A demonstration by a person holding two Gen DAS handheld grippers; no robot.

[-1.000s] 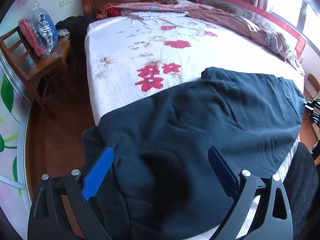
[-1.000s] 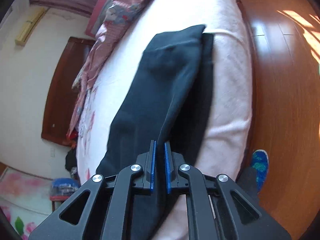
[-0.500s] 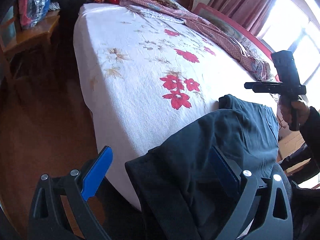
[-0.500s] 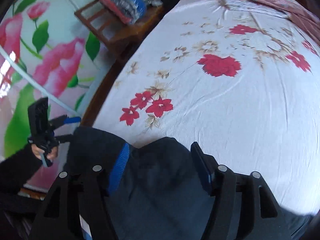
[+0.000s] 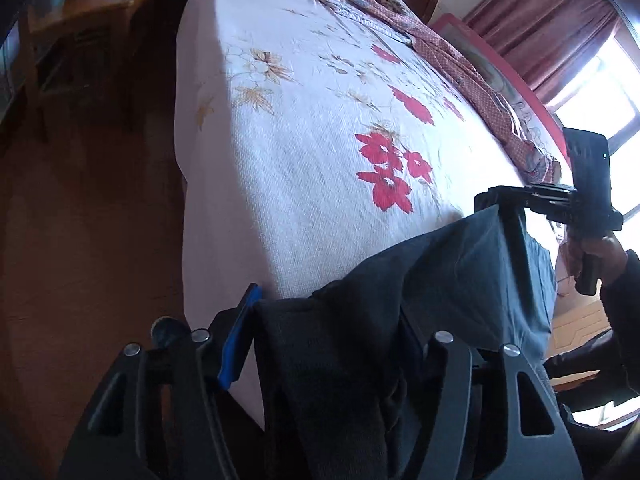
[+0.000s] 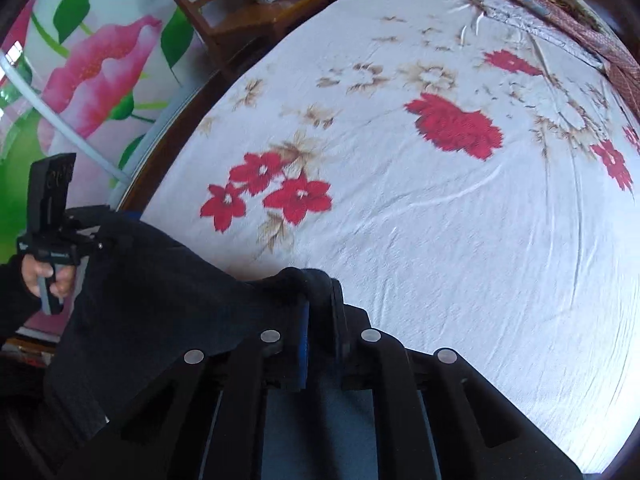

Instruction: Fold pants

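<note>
Dark navy pants [image 5: 440,272] hang over the near edge of a white bed sheet with red flowers [image 5: 304,184]. My left gripper [image 5: 328,308] has a thick bunch of the pants filling the gap between its fingers, and its jaws are closing on it. In the right wrist view my right gripper [image 6: 320,300] pinches a fold of the pants [image 6: 160,280], its jaws closing tight. The cloth stretches taut between the two grippers. Each camera sees the other tool: the right gripper [image 5: 500,200] and the left gripper [image 6: 92,236], each held in a hand.
A pink patterned quilt [image 5: 460,60] is heaped along the bed's far side. A wooden chair [image 6: 256,8] carrying bagged clothes stands by the headboard corner. Dark wooden floor [image 5: 88,220] runs along the bed. A flower-printed wall panel [image 6: 92,64] is on the left.
The right gripper swung from the pants' leg end to the near edge, opened, then shut on a fold. The left gripper moved toward the bed's side and narrowed onto the cloth.
</note>
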